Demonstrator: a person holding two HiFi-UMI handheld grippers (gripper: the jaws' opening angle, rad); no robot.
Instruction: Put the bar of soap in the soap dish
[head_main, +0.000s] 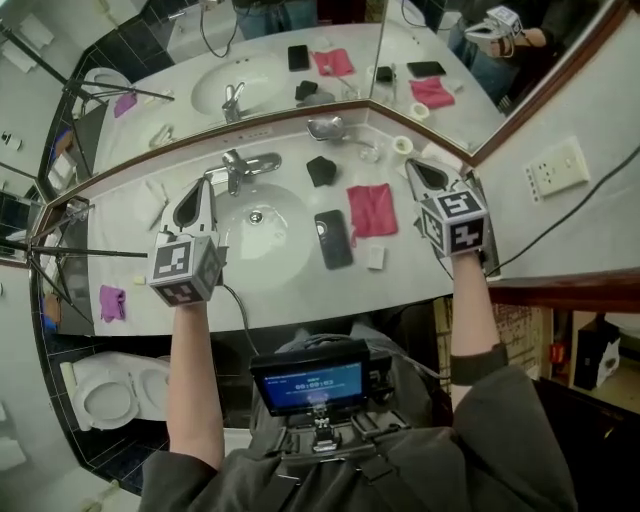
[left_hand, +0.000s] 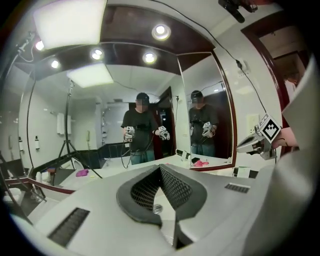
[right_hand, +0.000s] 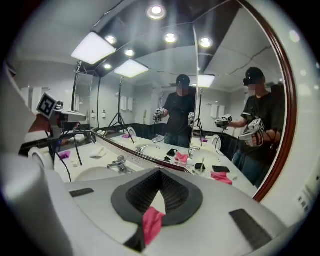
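Both tools hang empty above the counter (head_main: 290, 292). The left gripper (head_main: 195, 190) is at centre left over the basin (head_main: 255, 225), and the right gripper (head_main: 415, 168) is at upper right. Each has its jaws clenched together on nothing.

The bar of soap (head_main: 376, 257) lies flat on the counter right of centre. It sits just below the pink cloth (head_main: 372, 210) and near the phone (head_main: 333, 238). Farther up, near the faucet (head_main: 240, 168), sits a small dark object (head_main: 321, 170) that we judge to be the soap dish. It holds nothing we can see.

We expect these faults:
- Descending with the jaws still together would shove the soap instead of straddling it.
- The soap is low and probably slick, so a shallow or off-centre pinch could squirt it toward the basin.
- Jaws opened wide beside the cloth could snag its hem and drag it along.
- On the carry to the dish, the load passes over the cloth and phone, so a weak grip would drop it there.
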